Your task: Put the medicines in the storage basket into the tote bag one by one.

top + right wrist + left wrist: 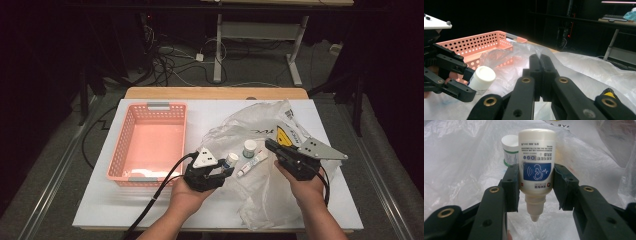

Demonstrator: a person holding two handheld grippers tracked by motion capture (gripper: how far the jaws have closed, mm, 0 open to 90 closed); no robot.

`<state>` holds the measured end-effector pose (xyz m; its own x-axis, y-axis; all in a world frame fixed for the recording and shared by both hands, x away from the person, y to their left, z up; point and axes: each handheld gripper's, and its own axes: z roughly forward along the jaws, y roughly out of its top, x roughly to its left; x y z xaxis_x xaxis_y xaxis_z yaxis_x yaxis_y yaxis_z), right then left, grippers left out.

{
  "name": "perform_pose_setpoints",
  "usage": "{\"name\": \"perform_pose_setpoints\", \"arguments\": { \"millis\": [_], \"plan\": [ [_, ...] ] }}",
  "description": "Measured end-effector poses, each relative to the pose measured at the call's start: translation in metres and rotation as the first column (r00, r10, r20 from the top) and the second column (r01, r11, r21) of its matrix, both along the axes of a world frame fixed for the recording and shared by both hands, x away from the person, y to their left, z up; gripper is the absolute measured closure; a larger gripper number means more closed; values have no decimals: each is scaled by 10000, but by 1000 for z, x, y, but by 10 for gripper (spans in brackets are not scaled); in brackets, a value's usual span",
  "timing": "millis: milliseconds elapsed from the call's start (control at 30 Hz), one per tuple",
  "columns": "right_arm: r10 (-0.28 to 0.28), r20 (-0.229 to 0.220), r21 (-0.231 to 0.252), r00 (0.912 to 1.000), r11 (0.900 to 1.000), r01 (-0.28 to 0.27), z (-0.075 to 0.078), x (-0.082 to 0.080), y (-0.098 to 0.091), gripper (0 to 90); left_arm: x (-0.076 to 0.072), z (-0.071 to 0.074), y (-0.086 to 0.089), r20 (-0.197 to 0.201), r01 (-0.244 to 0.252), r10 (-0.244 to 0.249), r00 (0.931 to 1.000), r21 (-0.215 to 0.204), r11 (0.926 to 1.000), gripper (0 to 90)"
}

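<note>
My left gripper (536, 178) is shut on a small white dropper bottle (536, 152) with a blue ear-symbol label. The pads press its sides and its nozzle points back toward the hand. In the high view the left gripper (226, 169) holds this bottle (231, 159) just above the edge of a crumpled clear plastic bag (260, 195). My right gripper (270, 146) rests on the bag to the right, and its jaws (540, 60) are closed flat together. Whether bag film is pinched between them I cannot tell. The right gripper view also has the left gripper (472, 83) with the bottle (482, 76).
An empty pink perforated basket (120, 145) stands at the left of the white table (125, 205). On the bag lie a small white jar with a green label (249, 147) and a white tube (252, 162). The jar (510, 150) stands behind the bottle.
</note>
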<state>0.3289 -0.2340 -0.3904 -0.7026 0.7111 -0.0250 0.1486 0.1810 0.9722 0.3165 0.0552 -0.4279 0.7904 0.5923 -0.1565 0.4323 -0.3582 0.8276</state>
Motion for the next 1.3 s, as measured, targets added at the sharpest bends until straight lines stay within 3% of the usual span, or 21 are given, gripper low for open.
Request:
{"name": "perform_pose_setpoints", "arguments": {
  "millis": [333, 633, 867, 1300],
  "plan": [
    [1, -25, 20, 10000, 10000, -1, 0, -1, 0, 900, 3, -2, -11, 17, 102, -102, 9999, 85, 9999, 577],
    [-1, 4, 53, 10000, 10000, 1, 0, 0, 0, 900, 8, -8, -38, 82, 392, -395, 9992, 351, 9986, 577],
    [7, 45, 88, 10000, 10000, -8, 2, 0, 0, 900, 14, -19, -63, 265, 467, -493, 9984, 898, 9949, 576],
    [-25, 61, 158, 10000, 9999, 24, 2, 0, -2, 900, 33, -38, -97, -223, 592, -571, 9981, 1109, 9921, 575]
  ]
}}
